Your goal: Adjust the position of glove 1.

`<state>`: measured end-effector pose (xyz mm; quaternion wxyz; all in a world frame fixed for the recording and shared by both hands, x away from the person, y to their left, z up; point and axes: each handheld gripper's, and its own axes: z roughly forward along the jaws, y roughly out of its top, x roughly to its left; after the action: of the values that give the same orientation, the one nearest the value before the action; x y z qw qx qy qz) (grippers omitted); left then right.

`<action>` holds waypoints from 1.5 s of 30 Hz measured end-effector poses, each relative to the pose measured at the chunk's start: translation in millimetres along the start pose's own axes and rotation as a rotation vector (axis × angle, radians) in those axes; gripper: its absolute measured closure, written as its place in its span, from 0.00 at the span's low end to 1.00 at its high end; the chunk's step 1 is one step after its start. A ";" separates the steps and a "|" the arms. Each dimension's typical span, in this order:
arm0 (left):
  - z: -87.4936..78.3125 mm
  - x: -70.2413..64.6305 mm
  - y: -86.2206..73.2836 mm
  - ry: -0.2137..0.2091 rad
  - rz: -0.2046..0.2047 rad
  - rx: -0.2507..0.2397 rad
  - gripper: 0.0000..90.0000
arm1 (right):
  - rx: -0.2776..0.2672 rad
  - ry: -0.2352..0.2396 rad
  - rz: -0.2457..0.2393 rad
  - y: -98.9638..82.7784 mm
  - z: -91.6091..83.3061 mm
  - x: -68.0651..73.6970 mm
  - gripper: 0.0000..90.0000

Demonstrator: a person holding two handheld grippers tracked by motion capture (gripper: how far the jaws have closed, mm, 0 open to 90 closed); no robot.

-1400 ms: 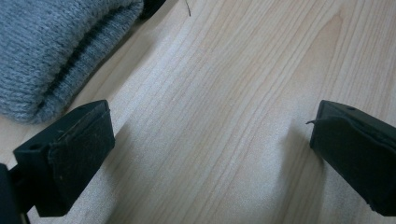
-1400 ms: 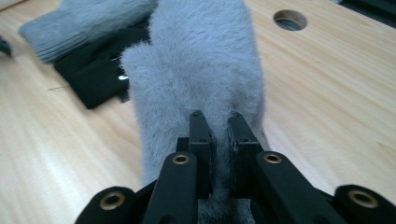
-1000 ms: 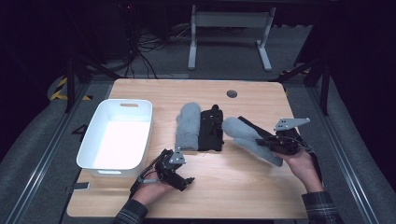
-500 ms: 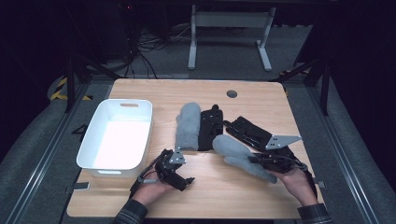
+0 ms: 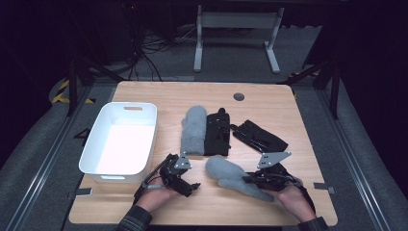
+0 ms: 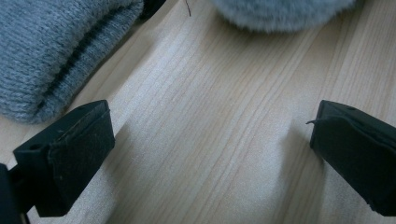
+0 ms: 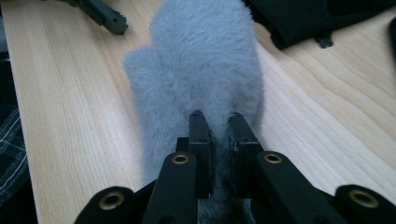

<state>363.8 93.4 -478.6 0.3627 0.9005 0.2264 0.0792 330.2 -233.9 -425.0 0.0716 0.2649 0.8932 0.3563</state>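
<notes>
A fuzzy grey mitten (image 5: 228, 172) lies on the wooden table (image 5: 159, 94) near the front edge, with my right gripper (image 5: 255, 179) shut on its cuff end. In the right gripper view the two jaws (image 7: 219, 123) pinch the mitten (image 7: 201, 60), which stretches away flat on the wood. My left gripper (image 5: 185, 180) rests low at the front, just left of the mitten, open with bare wood between its jaws (image 6: 210, 149). A second, knitted grey mitten (image 5: 194, 130) lies mid-table; its edge (image 6: 51, 46) shows beyond the left jaw.
A white bin (image 5: 103, 163) stands at the left. One black glove (image 5: 217, 132) lies beside the knitted mitten and another (image 5: 257, 136) lies to its right, just behind my right gripper. A round grommet hole (image 5: 238, 96) sits near the far edge.
My right gripper has carried the fuzzy mitten leftward, nearer the front edge and down onto the table. The left gripper has stayed put.
</notes>
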 end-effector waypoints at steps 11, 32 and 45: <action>0.0 0.0 0.0 0.000 0.001 0.000 0.00 | 0.036 -0.011 -0.024 -1.2 15.2 7.0 0.80; -7.1 -1.6 2.4 0.024 -0.016 -0.007 0.25 | -0.059 -0.187 0.089 -24.7 -15.6 -35.9 0.40; -32.5 9.1 38.3 0.137 -0.109 -0.069 1.00 | -0.023 -0.269 0.191 -50.8 -13.3 -66.3 0.24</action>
<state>375.3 93.4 -428.9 0.3810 0.8662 0.2966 0.1285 360.9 -307.3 -453.5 0.1594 0.3930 0.8422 0.3328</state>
